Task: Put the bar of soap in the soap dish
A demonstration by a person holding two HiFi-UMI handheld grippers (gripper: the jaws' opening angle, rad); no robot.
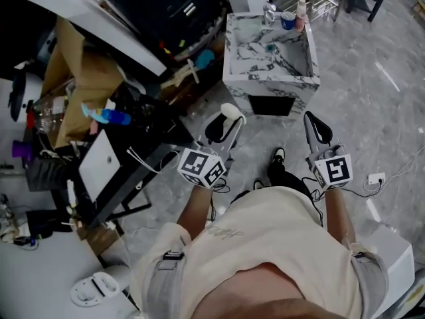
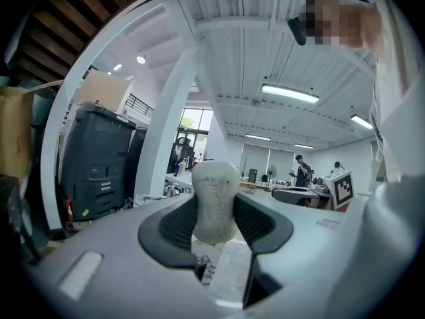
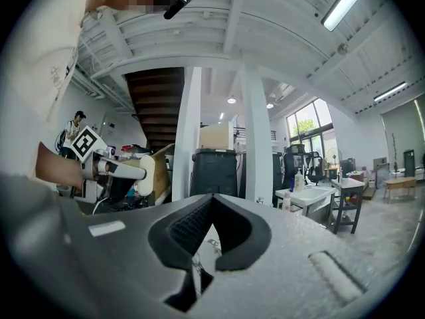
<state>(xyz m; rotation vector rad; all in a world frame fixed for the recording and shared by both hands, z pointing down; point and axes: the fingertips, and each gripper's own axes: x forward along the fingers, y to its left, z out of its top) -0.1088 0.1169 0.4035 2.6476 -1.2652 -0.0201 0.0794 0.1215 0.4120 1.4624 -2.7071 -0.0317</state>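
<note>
A cream bar of soap is clamped in my left gripper, held in the air above the grey floor, short of the marble sink. In the left gripper view the soap stands upright between the two dark pads, filling the gap. My right gripper hangs beside it to the right, shut with nothing in it; its pads meet at the tip. From the right gripper view the soap shows at the left. I cannot make out a soap dish for certain.
On the sink's back ledge stand a faucet, a blue cup and a pink bottle. A cluttered black table with cardboard lies to the left. Cables and a wall socket lie on the floor at right.
</note>
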